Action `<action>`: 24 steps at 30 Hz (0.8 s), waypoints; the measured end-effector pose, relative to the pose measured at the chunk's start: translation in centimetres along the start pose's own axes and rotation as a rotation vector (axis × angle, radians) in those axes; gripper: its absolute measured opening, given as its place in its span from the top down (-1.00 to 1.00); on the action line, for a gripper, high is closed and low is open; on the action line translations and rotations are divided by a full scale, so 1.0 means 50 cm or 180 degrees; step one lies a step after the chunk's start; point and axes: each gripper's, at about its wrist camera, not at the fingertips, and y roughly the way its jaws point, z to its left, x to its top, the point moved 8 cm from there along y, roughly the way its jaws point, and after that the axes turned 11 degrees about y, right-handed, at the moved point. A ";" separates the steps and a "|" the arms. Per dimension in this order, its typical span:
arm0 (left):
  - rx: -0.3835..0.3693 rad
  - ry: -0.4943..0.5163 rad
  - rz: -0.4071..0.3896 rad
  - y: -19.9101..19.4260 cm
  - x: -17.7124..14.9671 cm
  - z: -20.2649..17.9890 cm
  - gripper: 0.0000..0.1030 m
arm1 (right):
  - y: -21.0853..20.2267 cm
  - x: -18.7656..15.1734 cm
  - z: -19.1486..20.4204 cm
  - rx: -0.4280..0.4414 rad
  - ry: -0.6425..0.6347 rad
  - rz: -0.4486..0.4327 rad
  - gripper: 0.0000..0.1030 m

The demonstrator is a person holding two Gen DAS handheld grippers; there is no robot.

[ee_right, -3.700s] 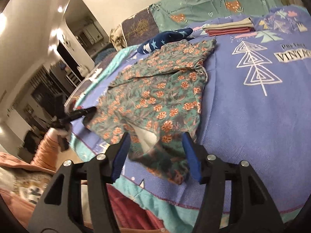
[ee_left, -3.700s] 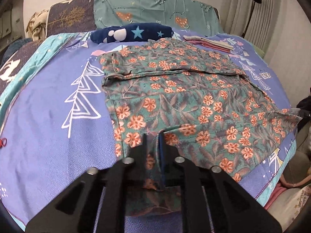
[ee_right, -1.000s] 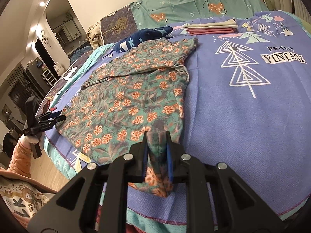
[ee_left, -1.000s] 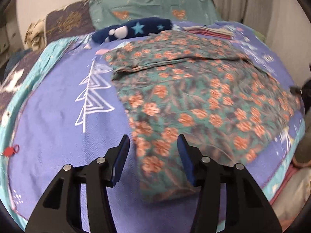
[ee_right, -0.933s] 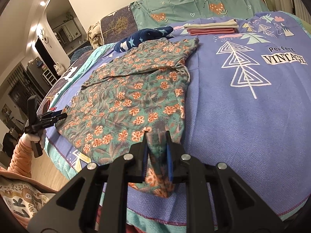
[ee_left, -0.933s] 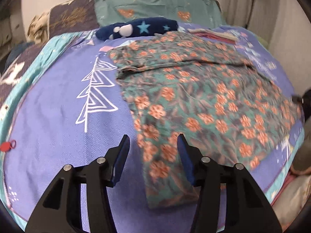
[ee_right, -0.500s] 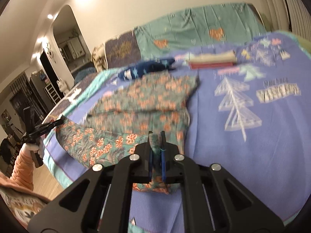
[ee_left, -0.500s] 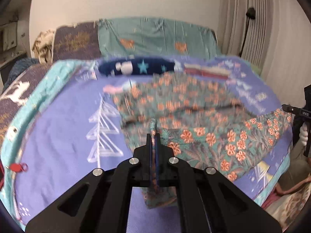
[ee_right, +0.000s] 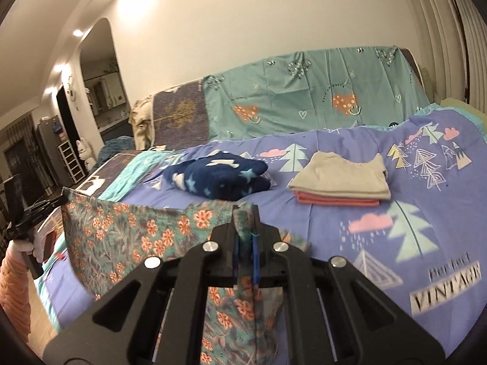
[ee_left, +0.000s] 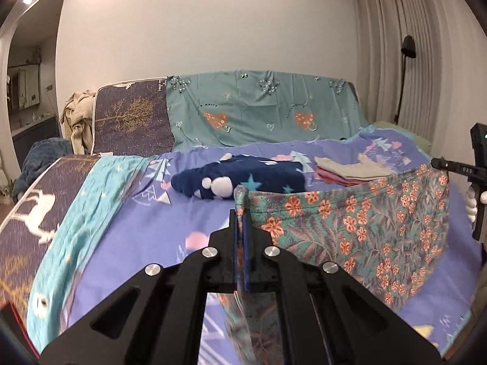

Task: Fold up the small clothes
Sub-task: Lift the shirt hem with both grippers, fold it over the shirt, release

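Observation:
A green floral garment with orange flowers (ee_left: 359, 237) hangs stretched in the air above the bed. My left gripper (ee_left: 242, 213) is shut on one top corner of it. My right gripper (ee_right: 246, 213) is shut on the other top corner, and the cloth (ee_right: 127, 237) spreads away to the left in the right wrist view. Each gripper shows in the other's view: the right gripper (ee_left: 456, 168) at the far right edge, the left gripper (ee_right: 33, 210) at the far left. The garment's lower part hangs below the grippers, partly hidden by them.
The bed has a purple printed cover (ee_left: 146, 237). A rolled navy star-print garment (ee_left: 243, 179) lies at the back, next to a stack of folded beige and pink clothes (ee_right: 341, 185). Teal and dark cushions (ee_left: 261, 112) line the wall. A floor lamp (ee_left: 406, 48) stands at the right.
The left gripper was open over the flat garment a second ago; it has shut on the cloth. Both grippers have lifted the garment off the bed and hold it taut between them.

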 end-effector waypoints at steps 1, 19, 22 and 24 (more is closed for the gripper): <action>0.0009 0.0011 0.0024 0.025 0.008 0.004 0.96 | 0.039 0.018 -0.009 -0.0048 0.0002 0.0029 0.88; -0.0052 -0.0040 0.1174 0.457 -0.200 0.037 0.88 | 0.484 -0.092 -0.185 -0.0581 -0.0070 0.1064 0.81; -0.0020 -0.0104 0.1085 0.433 -0.190 0.049 0.82 | 0.463 -0.094 -0.200 -0.0610 0.0039 0.1018 0.54; -0.0009 -0.0150 0.1008 0.398 -0.179 0.054 0.70 | 0.428 -0.088 -0.204 -0.0611 0.0104 0.0971 0.54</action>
